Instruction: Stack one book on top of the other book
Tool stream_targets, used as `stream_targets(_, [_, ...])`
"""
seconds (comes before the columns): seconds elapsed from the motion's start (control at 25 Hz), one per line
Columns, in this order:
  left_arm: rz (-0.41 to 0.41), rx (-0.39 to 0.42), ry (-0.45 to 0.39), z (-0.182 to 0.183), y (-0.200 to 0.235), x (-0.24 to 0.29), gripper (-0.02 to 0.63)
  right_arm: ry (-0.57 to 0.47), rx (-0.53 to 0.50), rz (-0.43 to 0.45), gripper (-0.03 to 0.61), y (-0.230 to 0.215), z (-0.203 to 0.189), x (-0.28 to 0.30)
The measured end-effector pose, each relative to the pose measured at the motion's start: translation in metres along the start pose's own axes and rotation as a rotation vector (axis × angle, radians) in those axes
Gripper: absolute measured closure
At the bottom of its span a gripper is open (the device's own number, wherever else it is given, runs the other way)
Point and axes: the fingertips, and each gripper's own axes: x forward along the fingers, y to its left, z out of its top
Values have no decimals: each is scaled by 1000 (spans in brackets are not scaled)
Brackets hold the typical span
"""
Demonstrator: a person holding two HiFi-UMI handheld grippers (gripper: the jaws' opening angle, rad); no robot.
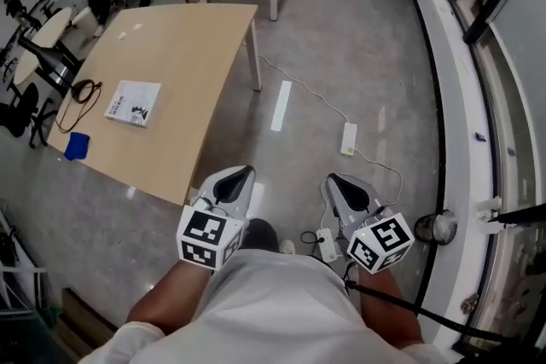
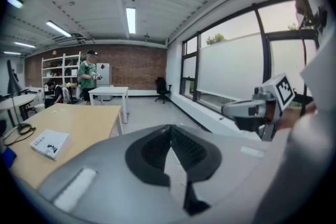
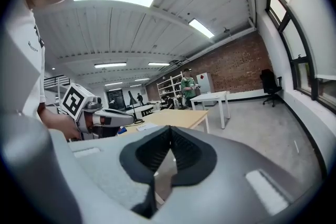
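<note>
Left tool (image 1: 241,175): jaws together, empty; over the floor, off the desk's (image 1: 196,38) near edge.
Right tool (image 1: 337,181): jaws together, empty; beside the left one, farther from the desk.
Blue item (image 1: 77,146): near left corner of the desk; kind unclear.
Book (image 1: 133,103): white cover, lying flat just inside the left edge, beyond the blue item.
Second book: none in view.
Handling (judged): thin, light, probably bendy with a slick cover; pinch along the stiffer spine edge.

Bright even ceiling strip lights (image 2: 130,19), window daylight, fisheye edges dark and bent, soft shadows
</note>
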Motion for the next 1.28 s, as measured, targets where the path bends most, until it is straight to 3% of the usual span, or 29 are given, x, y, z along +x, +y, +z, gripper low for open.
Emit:
stream_targets(0.32, [77, -73, -19, 10, 57, 54, 606, 49, -43, 65, 577, -49, 16, 77])
stream_targets(0.6, [181, -147, -61, 37, 151, 97, 606, 99, -100, 153, 577, -81, 58, 181])
stream_targets(0.8, [265, -181, -119, 66, 222, 121, 606, 124, -138, 252, 578, -90, 90, 267])
stream_targets(1.08, [374, -269, -108, 59, 284, 126, 606, 222, -217, 409, 577, -70, 90, 341])
stream_targets(1.28, [555, -367, -73, 40, 318, 116, 606, 310, -184, 568, 577, -71, 77, 394])
